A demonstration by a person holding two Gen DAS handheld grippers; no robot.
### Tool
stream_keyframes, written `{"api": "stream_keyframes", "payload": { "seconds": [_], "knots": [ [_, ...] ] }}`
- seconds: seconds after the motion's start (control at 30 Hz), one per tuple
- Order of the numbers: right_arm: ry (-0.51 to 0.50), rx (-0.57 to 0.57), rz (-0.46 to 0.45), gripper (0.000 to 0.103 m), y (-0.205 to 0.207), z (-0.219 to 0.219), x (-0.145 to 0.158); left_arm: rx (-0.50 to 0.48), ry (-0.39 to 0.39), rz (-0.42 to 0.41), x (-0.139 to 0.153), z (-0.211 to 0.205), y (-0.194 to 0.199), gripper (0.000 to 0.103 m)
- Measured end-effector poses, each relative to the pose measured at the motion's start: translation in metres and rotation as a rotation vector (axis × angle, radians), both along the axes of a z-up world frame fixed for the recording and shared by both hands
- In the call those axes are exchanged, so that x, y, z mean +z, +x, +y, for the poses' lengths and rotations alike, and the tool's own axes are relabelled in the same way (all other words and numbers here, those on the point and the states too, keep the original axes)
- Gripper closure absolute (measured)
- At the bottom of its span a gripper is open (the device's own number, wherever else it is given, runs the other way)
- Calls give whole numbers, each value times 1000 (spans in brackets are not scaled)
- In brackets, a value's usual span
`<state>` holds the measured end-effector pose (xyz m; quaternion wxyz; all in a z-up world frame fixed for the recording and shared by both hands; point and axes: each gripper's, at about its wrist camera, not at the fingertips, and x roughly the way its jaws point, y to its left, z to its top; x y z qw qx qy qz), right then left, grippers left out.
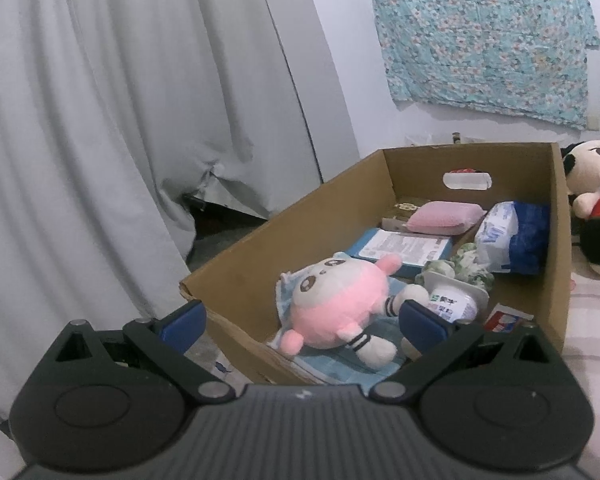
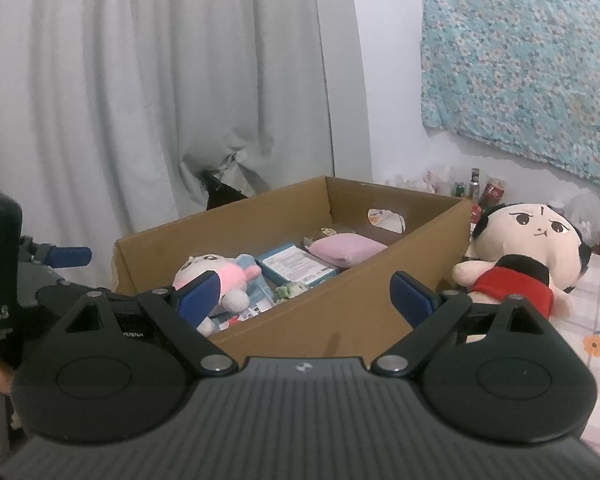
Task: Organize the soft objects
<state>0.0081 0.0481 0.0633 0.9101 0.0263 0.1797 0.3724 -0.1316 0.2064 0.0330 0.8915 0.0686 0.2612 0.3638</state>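
A pink and white plush [image 1: 336, 300] lies on a light blue cloth [image 1: 340, 364] in the near end of a cardboard box [image 1: 260, 232]. My left gripper [image 1: 300, 320] hangs open just above the box's near edge, with the plush beyond its blue fingertips [image 1: 184, 318]. The plush [image 2: 216, 272] and box [image 2: 340, 312] also show in the right wrist view. There my right gripper [image 2: 304, 294] stands open and empty before the box's long side. A doll in red and black [image 2: 524, 256] sits on the bed right of the box.
Deeper in the box lie a pink sponge [image 1: 444, 216], a blue packet [image 1: 404, 248], a white and blue bag [image 1: 508, 236] and a small white cup [image 1: 456, 300]. Grey curtains [image 1: 120, 120] hang to the left, a floral cloth [image 1: 484, 32] on the wall. Bottles [image 2: 476, 184] stand behind.
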Motion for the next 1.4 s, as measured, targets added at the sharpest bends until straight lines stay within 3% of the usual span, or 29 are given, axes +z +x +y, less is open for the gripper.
{"api": "stream_keyframes", "payload": {
  "seconds": [0.3, 1.4],
  "knots": [
    [20, -19, 20, 11, 0, -8, 2, 10, 46, 18, 0, -9, 4, 0],
    [-9, 5, 13, 10, -4, -1, 0, 3, 33, 17, 2, -15, 4, 1]
  ]
}}
